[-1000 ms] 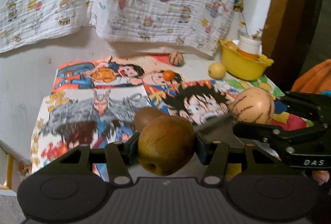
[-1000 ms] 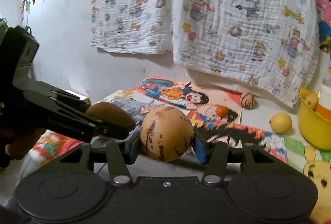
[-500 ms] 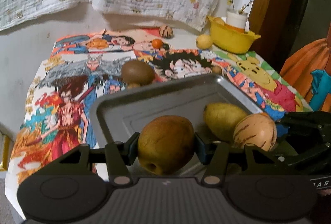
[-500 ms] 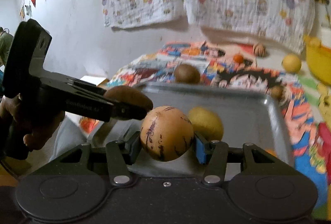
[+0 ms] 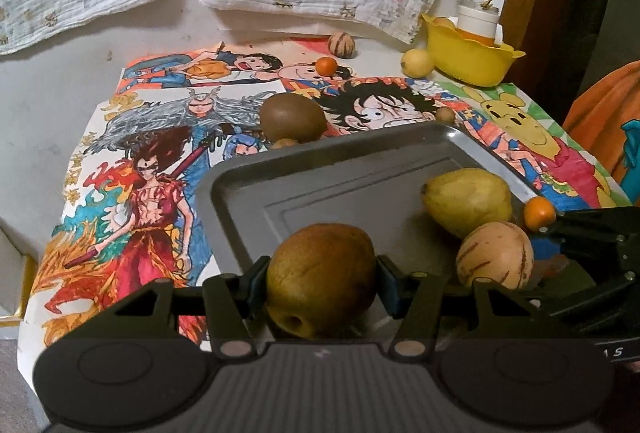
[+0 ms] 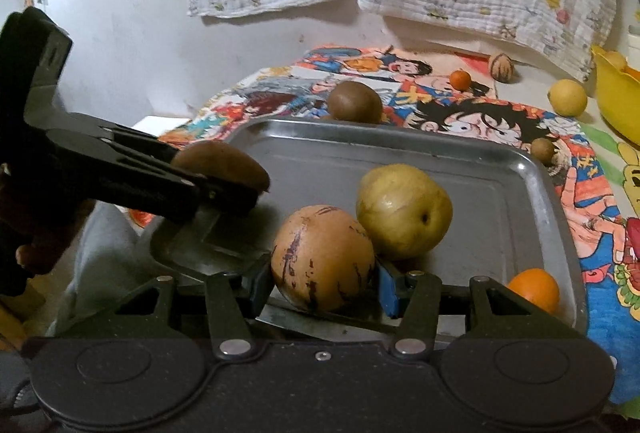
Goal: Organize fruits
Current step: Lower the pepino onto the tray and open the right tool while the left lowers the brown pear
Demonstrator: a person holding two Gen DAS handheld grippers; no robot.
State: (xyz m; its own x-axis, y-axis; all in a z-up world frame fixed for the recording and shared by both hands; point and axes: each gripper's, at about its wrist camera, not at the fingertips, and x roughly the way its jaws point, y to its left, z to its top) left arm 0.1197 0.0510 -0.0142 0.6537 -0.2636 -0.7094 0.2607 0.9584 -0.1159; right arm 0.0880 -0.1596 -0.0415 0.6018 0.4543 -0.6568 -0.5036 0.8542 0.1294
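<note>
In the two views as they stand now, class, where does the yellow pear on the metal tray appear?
Left wrist view: yellow pear right of centre, beyond the right claw.
Right wrist view: pear at centre, beside the striped fruit.
Shared landmark: metal tray.

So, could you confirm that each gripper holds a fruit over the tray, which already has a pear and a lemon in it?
Not quite: beside the pear in the tray lies a small orange, not a lemon, as the right wrist view shows. The lemon sits on the table by the yellow bowl.
</note>
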